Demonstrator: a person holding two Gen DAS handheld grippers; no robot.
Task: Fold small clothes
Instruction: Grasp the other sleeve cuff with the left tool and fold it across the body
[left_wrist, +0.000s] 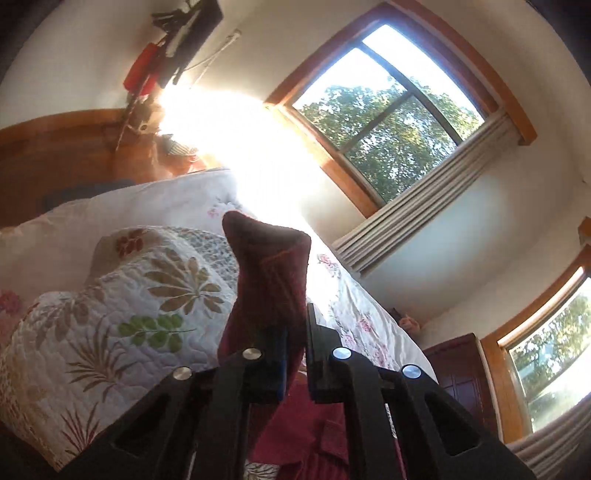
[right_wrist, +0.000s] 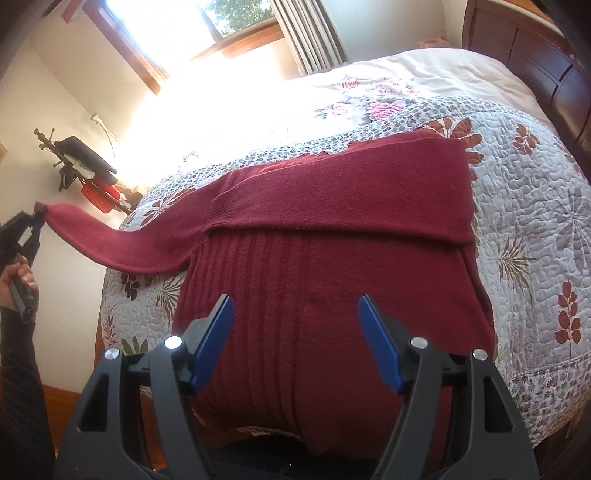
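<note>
Blue pads of my right gripper (right_wrist: 295, 332) sit nearest, spread wide w/ nothing between them, hovering just over the ribbed body of the maroon sweater (right_wrist: 314, 266). It lies flat on the floral quilt (right_wrist: 535, 206), one sleeve already folded across the chest. My left gripper (right_wrist: 37, 216) is clamped on the cuff of the other sleeve (right_wrist: 122, 243), pulling it out sideways off the bed edge. Risks, biggest first: w/ the right not pinning the body, a hard pull prob drags the whole sweater and undoes the folded sleeve. Smaller: only the cuff tip is pinched, so it could slip free mid-swing.
</note>
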